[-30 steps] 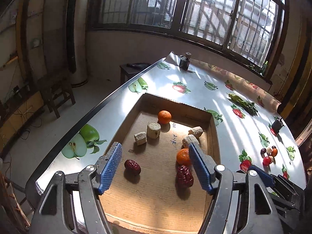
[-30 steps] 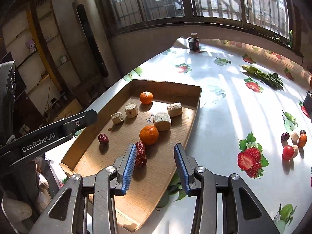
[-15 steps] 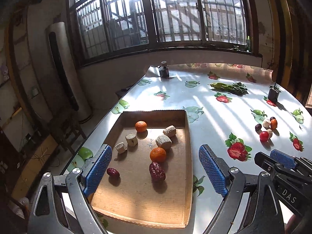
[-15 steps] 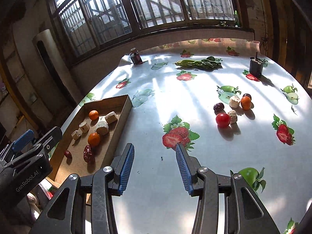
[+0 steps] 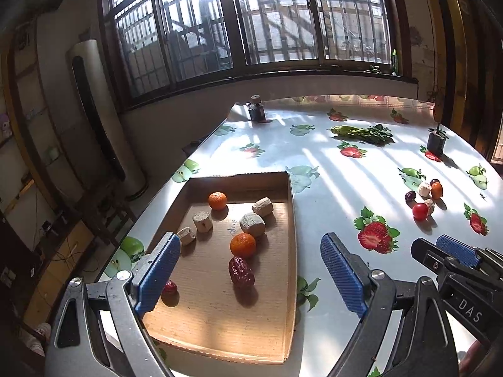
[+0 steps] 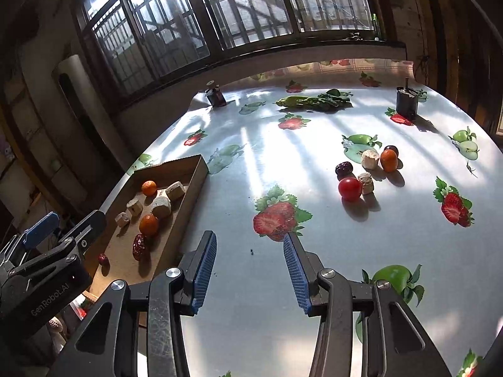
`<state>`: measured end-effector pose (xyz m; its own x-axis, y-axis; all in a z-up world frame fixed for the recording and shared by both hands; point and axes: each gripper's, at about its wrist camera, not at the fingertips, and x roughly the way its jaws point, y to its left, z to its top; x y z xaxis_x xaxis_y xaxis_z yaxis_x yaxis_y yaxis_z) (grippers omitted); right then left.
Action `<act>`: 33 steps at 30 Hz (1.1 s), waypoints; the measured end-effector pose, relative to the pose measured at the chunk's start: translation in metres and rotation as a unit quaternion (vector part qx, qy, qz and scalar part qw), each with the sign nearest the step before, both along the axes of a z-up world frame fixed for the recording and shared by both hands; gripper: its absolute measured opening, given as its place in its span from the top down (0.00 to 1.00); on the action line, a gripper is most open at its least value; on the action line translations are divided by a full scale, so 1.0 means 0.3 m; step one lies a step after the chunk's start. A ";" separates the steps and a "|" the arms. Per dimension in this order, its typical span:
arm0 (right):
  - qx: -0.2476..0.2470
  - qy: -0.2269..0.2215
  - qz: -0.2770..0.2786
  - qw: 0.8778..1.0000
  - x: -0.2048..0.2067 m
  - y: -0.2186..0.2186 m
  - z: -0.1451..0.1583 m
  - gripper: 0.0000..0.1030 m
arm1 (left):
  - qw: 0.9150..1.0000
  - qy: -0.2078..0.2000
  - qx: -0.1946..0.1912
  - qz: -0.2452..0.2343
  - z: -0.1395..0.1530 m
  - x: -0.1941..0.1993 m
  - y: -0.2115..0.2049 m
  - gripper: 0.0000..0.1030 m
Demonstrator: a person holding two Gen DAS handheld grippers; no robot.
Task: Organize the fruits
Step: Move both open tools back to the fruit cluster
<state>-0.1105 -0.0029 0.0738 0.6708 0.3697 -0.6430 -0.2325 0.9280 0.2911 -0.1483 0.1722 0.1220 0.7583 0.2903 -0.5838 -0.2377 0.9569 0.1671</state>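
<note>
We found the cardboard tray holding two oranges, two dates and what looked like four pale chunks. A small cluster with a tomato sat loose on the table. Both the left gripper and right gripper had spread wider, empty, swinging from tray toward cluster.

Fruits in cardboard tray, others loose
</note>
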 end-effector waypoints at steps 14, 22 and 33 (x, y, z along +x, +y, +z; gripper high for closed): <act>0.006 0.010 -0.034 0.999 0.018 -0.125 -0.020 0.53 | 0.998 0.022 -0.038 -0.048 -0.018 0.043 -0.055 0.12; -0.007 0.014 -0.142 0.990 -0.011 -0.434 -0.019 0.53 | 0.994 0.041 -0.058 -0.080 -0.051 0.088 -0.121 0.12; -0.040 0.009 -0.340 0.940 -0.246 -1.018 0.078 0.53 | 0.988 0.060 -0.074 -0.122 -0.081 0.140 -0.217 0.12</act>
<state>-0.1844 -0.3084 0.0973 0.7236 -0.1901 -0.6636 0.4260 0.8794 0.2127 -0.1064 0.1070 0.0978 0.7174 0.0119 -0.6966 0.0161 0.9993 0.0336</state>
